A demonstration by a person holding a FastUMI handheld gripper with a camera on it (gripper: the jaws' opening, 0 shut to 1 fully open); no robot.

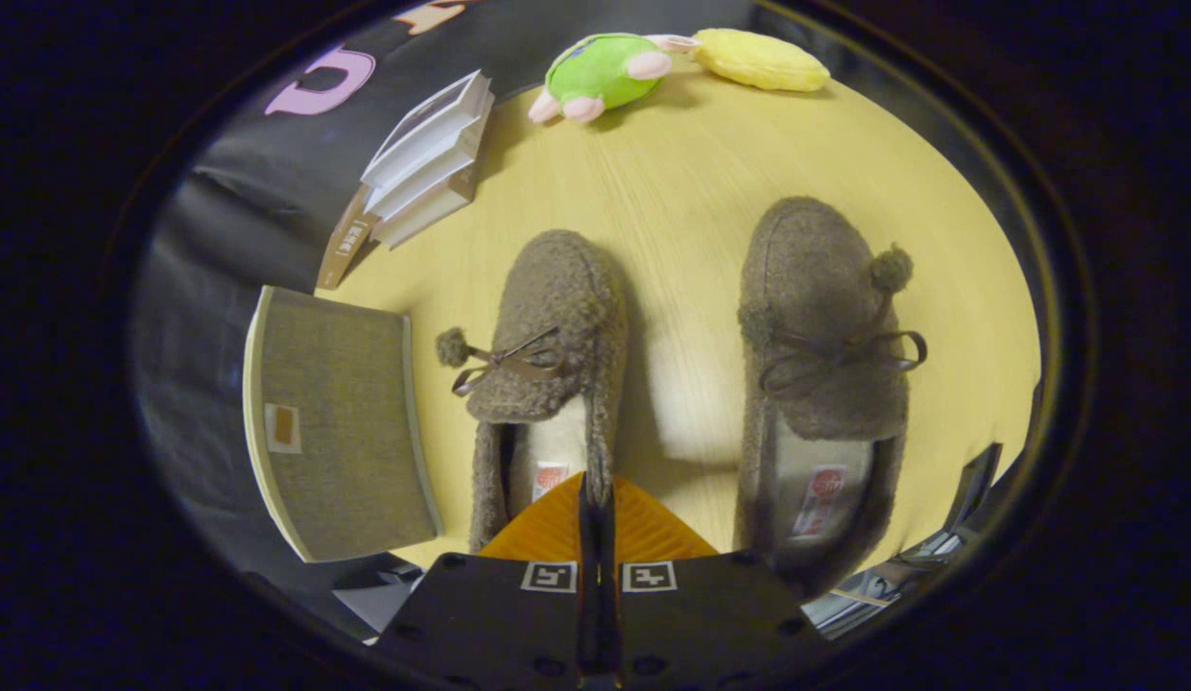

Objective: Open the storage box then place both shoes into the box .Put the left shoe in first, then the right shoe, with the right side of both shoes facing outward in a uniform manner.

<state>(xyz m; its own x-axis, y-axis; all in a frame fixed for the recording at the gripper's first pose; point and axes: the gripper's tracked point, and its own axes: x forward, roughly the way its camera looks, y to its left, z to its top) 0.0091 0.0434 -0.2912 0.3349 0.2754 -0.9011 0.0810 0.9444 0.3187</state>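
The gripper has its two orange fingers pressed together on the right side wall of the left shoe, near the heel opening. The right shoe lies on the worktop beside it, apart. The storage box, lid closed, stands just left of the left shoe.

Two brown slippers, left and right; one grey storage box; two plush toys, green and yellow; one stack of books.
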